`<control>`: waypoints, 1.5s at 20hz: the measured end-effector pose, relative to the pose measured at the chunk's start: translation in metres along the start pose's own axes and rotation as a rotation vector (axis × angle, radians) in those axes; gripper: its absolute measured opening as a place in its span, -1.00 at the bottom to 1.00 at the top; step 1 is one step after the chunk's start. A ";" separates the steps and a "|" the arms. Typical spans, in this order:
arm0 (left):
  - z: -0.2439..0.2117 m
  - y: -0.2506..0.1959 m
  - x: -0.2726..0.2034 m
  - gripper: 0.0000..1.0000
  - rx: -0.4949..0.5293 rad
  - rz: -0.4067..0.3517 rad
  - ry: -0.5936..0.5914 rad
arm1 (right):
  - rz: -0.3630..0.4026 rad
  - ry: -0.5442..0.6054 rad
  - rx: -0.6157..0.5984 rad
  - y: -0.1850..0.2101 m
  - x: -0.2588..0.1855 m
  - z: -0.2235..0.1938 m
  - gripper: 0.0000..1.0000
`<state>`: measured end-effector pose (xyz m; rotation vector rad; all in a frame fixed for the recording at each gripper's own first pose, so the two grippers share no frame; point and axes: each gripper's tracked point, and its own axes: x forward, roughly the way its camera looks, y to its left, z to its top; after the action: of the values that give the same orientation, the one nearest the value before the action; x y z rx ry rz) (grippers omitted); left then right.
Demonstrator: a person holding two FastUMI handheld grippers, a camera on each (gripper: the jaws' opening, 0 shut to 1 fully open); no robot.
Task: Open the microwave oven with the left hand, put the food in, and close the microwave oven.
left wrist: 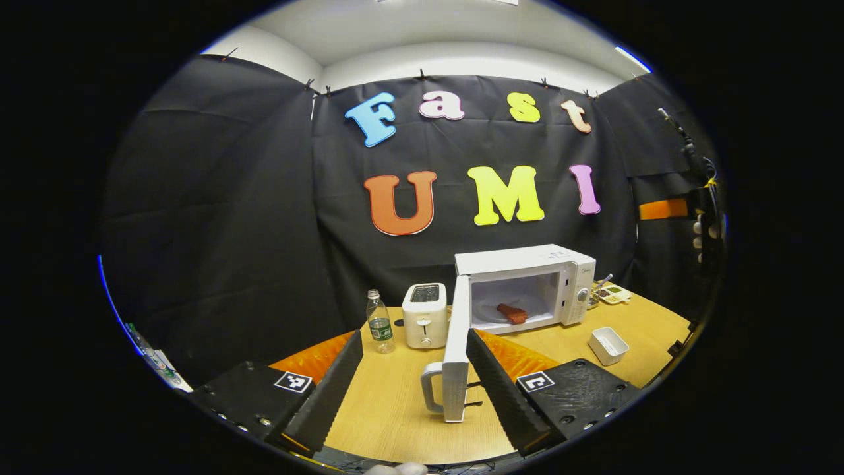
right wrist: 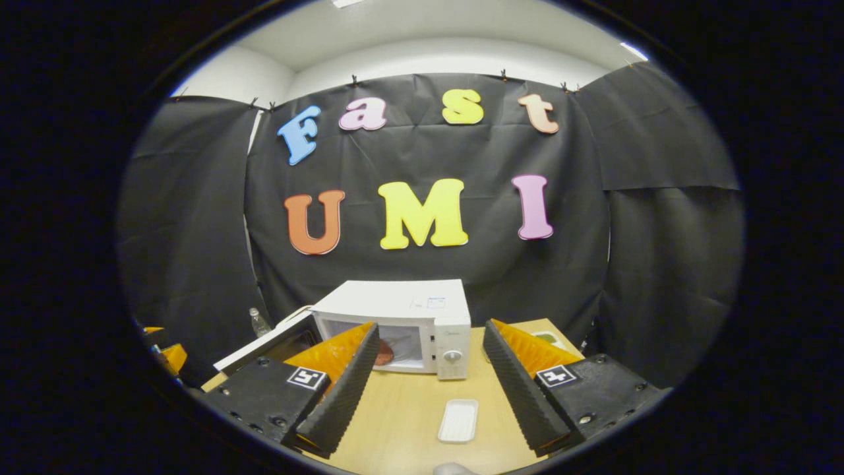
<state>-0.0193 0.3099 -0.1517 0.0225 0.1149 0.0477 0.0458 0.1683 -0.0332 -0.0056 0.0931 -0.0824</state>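
left gripper view: toaster, bottle

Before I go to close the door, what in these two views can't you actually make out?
- Microwave cavity, right gripper view: the right gripper's near finger covers part of the opening, so the food is only partly seen.
- Door in the left gripper view: edge-on, so its latch side is unclear.
- Small tray behind the microwave, left gripper view: contents too small to name.
- Bottle, right gripper view: mostly hidden by the door.
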 end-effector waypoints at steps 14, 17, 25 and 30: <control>-0.060 0.041 0.051 -1.00 -0.015 0.047 0.037 | -0.027 0.078 0.004 -0.008 -0.086 -0.009 0.83; -0.078 0.037 0.071 -1.00 -0.024 0.019 0.056 | -0.039 0.098 0.034 -0.004 -0.096 -0.014 0.83; -0.108 -0.001 0.101 -1.00 -0.004 -0.075 0.108 | -0.087 0.110 0.083 -0.024 -0.115 -0.012 0.83; -0.118 -0.020 0.100 -1.00 -0.041 -0.075 0.133 | -0.121 0.099 0.100 -0.045 -0.116 -0.005 0.83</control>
<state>0.0672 0.2968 -0.2805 -0.0258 0.2475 -0.0238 -0.0730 0.1330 -0.0266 0.0928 0.1876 -0.2085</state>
